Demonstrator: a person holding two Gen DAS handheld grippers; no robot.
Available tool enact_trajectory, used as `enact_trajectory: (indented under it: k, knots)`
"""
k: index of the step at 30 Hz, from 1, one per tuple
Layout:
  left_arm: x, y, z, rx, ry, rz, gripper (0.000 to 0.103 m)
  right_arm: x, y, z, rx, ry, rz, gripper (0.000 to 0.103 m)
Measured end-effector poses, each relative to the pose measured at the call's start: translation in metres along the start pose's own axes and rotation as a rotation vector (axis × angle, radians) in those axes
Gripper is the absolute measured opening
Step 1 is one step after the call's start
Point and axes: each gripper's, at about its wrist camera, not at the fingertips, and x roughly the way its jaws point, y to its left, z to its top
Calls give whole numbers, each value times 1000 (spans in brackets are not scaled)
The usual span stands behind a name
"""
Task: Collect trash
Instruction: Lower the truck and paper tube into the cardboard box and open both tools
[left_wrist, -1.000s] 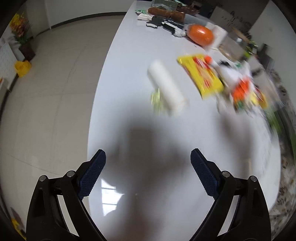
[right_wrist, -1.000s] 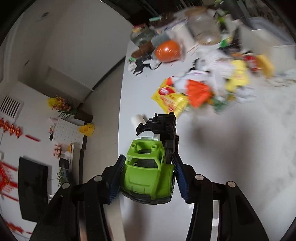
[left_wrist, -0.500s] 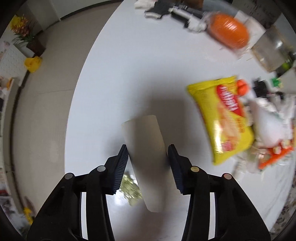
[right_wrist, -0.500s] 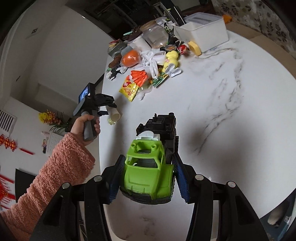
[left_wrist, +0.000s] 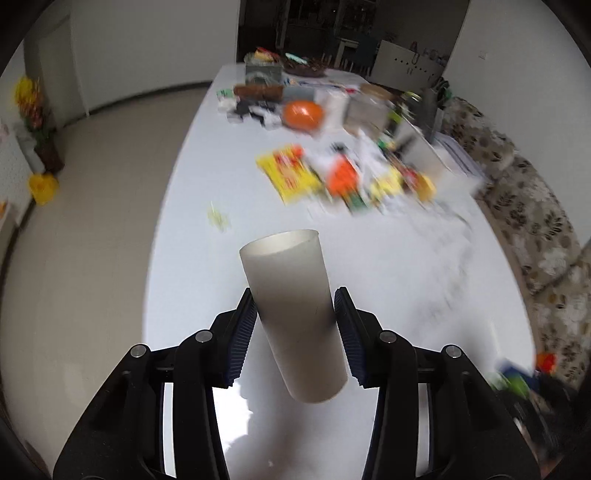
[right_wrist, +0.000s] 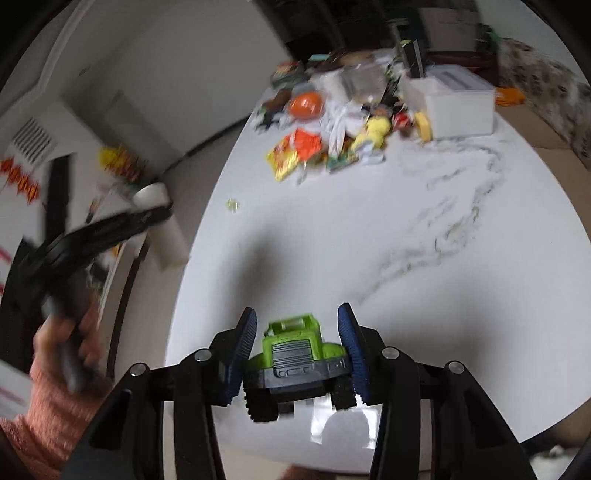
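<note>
1. The left hand-held gripper (left_wrist: 295, 306) is closed on a white cup (left_wrist: 293, 314); both blue pads press its sides about halfway along.
2. The cup is lifted clear of the counter (left_wrist: 388, 280) and tilts, open mouth pointing away from the camera and up, base toward the lens.
3. In the right wrist view the same cup (right_wrist: 162, 225) shows at far left, off the counter's left edge, held in the left hand-held gripper (right_wrist: 153, 216) by a hand (right_wrist: 70, 339) in a pink sleeve.
4. The right hand-held gripper (right_wrist: 297, 339) is closed around a green toy truck (right_wrist: 295, 354). The pads sit at its sides, but blur hides whether both touch. The truck's grille faces the camera and its black wheels hang below the pads.
5. The truck is above the near edge of the counter (right_wrist: 369, 229); I cannot tell whether the wheels touch it.
6. A small yellow-green scrap (left_wrist: 218, 218) lies alone on the counter near its left edge, well apart from the rest; it also shows in the right wrist view (right_wrist: 232, 204).
7. Farther back lies a blurred heap: a yellow packet (left_wrist: 290, 173), something orange beside it (left_wrist: 341, 177) and white wrappers (left_wrist: 365, 155).
8. Behind the heap sits an orange ball (left_wrist: 303, 114).
9. A white box (right_wrist: 458, 103) stands at the heap's right end.
</note>
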Motion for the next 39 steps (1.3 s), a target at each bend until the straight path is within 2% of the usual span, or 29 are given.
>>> enact_trajectory:
  k: [4,8,10,15,19,21,24,26,27,29,33,39]
  knots:
    - [-25,-22,-79,-43,47,-13,42,-10,-13,-30,-102,47,34,45]
    - [-40,-56,-160,0,114,-3,43,-29,-19,-68,-195,97,50,45]
    - [-37,-72,-200,12,176,-18,43,-38,-22,-89,-239,119,38,45]
    - [0,-101,-288,33,344,-40,43,-41,-45,-162,-302,233,3,45]
    - [67,-108,-346,12,469,-46,42,-6,-85,-219,-235,330,-26,46]
    - [108,-109,-364,19,505,-11,42,15,-103,-237,-201,348,-54,45]
    - [160,-108,-383,-5,558,-1,43,47,-127,-257,-182,326,-92,47]
    - [193,-105,-396,-5,594,41,63,72,-144,-265,-160,313,-134,68]
    - [205,-104,-399,-7,607,59,78,79,-149,-266,-154,309,-159,77]
    - [222,-102,-406,-29,617,82,79,88,-157,-268,-141,307,-168,76]
    - [223,-99,-410,-61,638,81,80,88,-168,-268,-113,316,-171,76]
    - [172,-111,-383,-28,599,69,80,51,-151,-254,-113,292,-128,79]
